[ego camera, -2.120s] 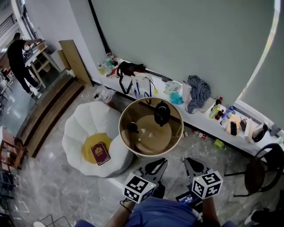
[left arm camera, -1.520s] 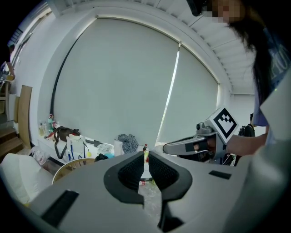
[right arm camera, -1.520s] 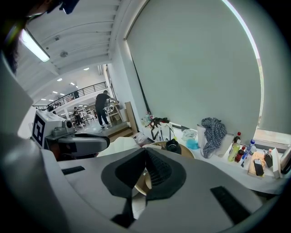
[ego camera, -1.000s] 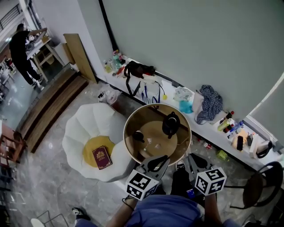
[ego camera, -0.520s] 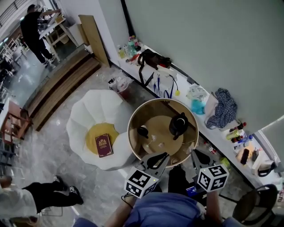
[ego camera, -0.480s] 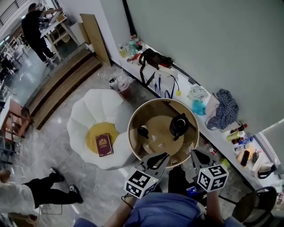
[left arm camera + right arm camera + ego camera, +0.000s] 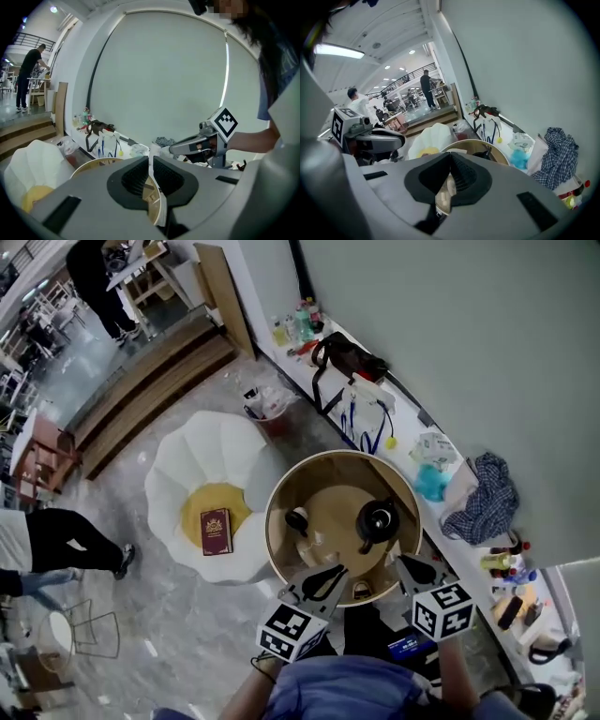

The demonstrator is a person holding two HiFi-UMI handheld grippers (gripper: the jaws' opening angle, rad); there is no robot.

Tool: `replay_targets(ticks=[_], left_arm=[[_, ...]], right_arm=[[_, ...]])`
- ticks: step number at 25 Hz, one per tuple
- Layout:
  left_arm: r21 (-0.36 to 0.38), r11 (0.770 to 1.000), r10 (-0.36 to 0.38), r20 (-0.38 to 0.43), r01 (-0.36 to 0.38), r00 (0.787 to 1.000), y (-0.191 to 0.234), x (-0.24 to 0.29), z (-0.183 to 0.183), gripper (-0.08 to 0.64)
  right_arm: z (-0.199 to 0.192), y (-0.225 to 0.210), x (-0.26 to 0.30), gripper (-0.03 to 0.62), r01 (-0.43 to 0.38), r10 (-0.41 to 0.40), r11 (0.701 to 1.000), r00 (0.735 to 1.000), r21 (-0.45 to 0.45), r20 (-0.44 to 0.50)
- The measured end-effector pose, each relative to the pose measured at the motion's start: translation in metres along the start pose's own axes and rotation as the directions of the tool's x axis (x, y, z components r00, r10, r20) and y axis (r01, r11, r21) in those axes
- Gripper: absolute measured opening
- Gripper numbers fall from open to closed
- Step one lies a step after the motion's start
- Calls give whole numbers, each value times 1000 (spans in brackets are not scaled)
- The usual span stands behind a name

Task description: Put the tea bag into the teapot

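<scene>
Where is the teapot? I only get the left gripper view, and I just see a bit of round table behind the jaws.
Observer: The head view shows the black teapot standing on the round table, toward its right side.
Operator: Is it all alone there?
Observer: No. What looks like a small dark cup stands to its left, apart from it.
Operator: What about that yellow thing in the white chair?
Observer: That is a yellow cushion in the white chair, and a dark red book lies flat on it.
</scene>
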State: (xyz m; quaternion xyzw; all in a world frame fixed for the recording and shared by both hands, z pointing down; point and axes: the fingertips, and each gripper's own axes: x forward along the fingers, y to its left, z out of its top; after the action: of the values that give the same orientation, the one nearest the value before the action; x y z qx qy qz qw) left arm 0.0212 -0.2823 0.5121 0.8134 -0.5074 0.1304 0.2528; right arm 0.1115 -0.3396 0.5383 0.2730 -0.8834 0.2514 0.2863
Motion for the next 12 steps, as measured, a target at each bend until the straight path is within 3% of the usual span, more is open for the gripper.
replay_targets(ticks=[5, 12], left_arm=[[9, 999, 38, -25, -37, 999, -3, 23, -6, 25], [-42, 995, 91, -12, -91, 996, -2, 48, -12, 25]], right_arm=[[2, -29, 34, 18, -52, 48, 997, 997, -61, -58], [1, -59, 86, 18, -113, 87, 979, 985, -172, -151]])
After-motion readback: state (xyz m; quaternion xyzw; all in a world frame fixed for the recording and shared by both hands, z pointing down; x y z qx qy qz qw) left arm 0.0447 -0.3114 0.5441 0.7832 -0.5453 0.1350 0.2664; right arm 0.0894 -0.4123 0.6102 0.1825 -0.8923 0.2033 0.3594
